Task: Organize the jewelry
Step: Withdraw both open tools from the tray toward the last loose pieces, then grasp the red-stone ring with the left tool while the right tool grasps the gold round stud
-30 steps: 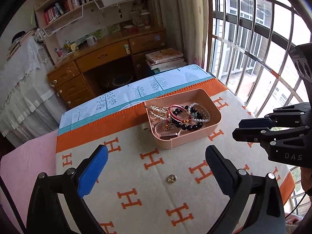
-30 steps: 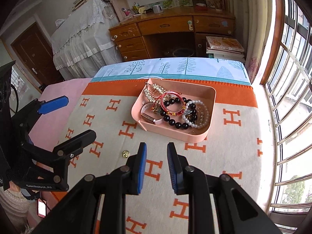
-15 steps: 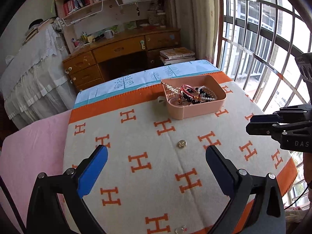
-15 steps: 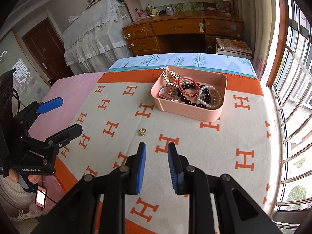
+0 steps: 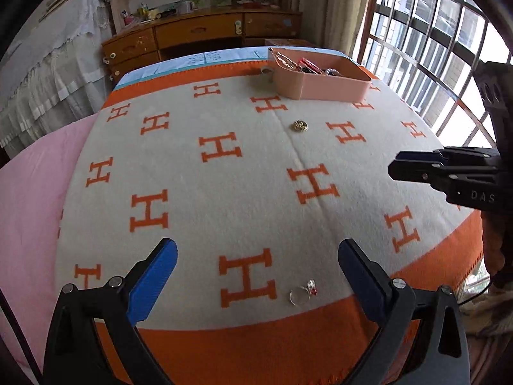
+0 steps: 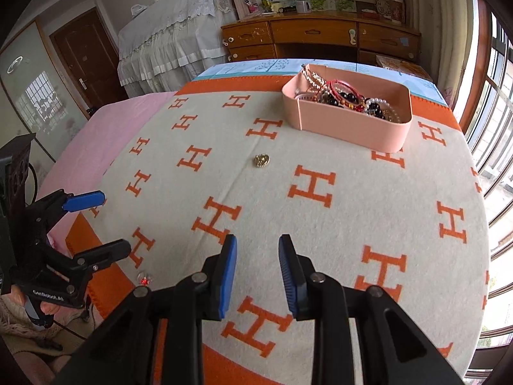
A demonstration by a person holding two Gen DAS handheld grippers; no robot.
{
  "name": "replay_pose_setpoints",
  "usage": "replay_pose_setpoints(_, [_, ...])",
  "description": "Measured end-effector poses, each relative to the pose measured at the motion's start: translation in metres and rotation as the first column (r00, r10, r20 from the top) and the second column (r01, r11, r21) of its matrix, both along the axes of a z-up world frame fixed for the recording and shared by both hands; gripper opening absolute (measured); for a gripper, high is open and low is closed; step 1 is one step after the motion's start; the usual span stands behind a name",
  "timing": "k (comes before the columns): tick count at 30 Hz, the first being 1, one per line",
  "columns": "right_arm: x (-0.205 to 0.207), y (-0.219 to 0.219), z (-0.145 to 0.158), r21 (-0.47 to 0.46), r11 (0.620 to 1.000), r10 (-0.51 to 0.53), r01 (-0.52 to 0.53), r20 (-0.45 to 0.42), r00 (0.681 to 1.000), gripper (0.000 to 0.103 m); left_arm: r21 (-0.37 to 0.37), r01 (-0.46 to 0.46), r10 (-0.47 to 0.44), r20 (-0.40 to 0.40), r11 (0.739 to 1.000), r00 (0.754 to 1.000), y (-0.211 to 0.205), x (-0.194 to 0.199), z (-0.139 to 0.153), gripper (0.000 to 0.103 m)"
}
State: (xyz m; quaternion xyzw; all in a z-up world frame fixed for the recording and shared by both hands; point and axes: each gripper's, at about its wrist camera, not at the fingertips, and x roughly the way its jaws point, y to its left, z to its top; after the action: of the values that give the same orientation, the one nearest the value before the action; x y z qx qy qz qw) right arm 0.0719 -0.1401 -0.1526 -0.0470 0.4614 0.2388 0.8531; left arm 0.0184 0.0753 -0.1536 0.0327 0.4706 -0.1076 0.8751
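Observation:
A pink tray (image 5: 320,88) (image 6: 349,126) holding several bracelets and chains sits at the far side of the H-patterned blanket. A small gold brooch (image 5: 300,125) (image 6: 261,161) lies loose on the blanket in front of the tray. A silver ring with a red stone (image 5: 303,292) (image 6: 144,279) lies near the blanket's front edge, between my left gripper's fingers. My left gripper (image 5: 256,269) is wide open and empty, low over the ring. My right gripper (image 6: 257,271) is empty with a narrow gap between its pads; in the left wrist view (image 5: 397,168) it looks nearly shut.
The blanket (image 5: 224,192) has an orange border and covers a bed with a pink sheet (image 5: 29,199) at the left. A wooden desk (image 6: 320,38) stands behind, a barred window (image 5: 433,48) at the right, a covered bed (image 6: 166,45) at the far left.
Both grippers have pulled back from the tray toward the blanket's front edge and dropped lower. The ring has come into view between my left fingers. Finger gaps are unchanged.

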Motion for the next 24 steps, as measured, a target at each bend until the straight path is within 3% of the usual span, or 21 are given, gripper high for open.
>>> replay_pose_setpoints(5, [-0.008, -0.002, -0.014, 0.003, 1.0, 0.002, -0.002, -0.022, 1.0, 0.027, 0.01, 0.12, -0.121, 0.024, 0.993, 0.992, -0.01, -0.024, -0.01, 0.099])
replay_pose_setpoints(13, [-0.014, -0.003, -0.024, 0.017, 1.0, -0.005, 0.005, -0.037, 0.999, 0.027, 0.042, 0.227, -0.226, -0.017, 0.973, 0.974, -0.013, -0.023, -0.029, 0.068])
replay_pose_setpoints(19, [-0.02, 0.002, -0.024, -0.013, 1.0, 0.013, -0.013, -0.011, 1.0, 0.027, 0.034, 0.264, -0.264, -0.023, 0.964, 0.964, -0.006, -0.016, -0.036, 0.058])
replay_pose_setpoints(24, [-0.02, 0.007, -0.027, -0.03, 0.999, 0.022, -0.022, -0.006, 1.0, 0.027, 0.027, 0.258, -0.258, -0.016, 0.966, 0.966, -0.003, -0.007, -0.037, 0.058])
